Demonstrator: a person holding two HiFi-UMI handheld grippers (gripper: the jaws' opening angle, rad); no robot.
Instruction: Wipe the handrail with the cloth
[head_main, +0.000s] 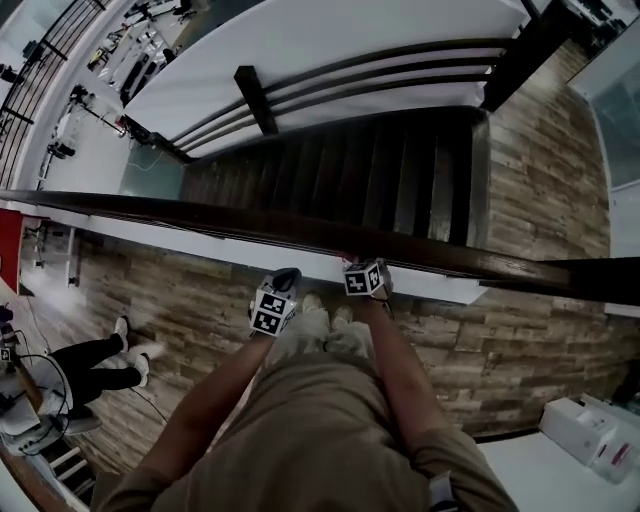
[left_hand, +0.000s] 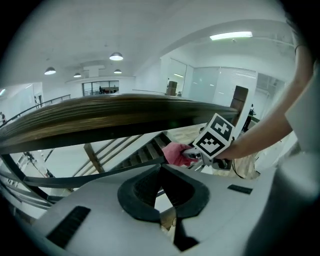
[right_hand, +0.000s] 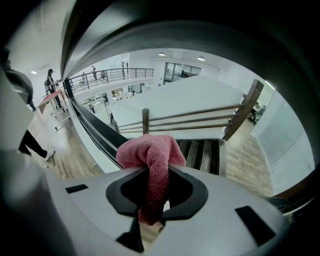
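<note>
Pink cloth (right_hand: 149, 156) pinched in right gripper (right_hand: 150, 219), wad bulging forward to rub mid-frame handrail (head_main: 200, 213); left gripper (left_hand: 163, 212) pressed together, empty.

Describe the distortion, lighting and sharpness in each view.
Head view: the fisheye bows the handrail and the light is dim and even. Left gripper view: the rail arches strongly, the ceiling lights are bright and the corners are black. Right gripper view: the cloth is sharp and a dark blurred band fills the top.

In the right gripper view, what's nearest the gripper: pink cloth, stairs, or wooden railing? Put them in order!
1. Pink cloth, pinched by the right hand-held gripper.
2. Stairs, below, right of centre.
3. Wooden railing, beyond the stairs.
</note>
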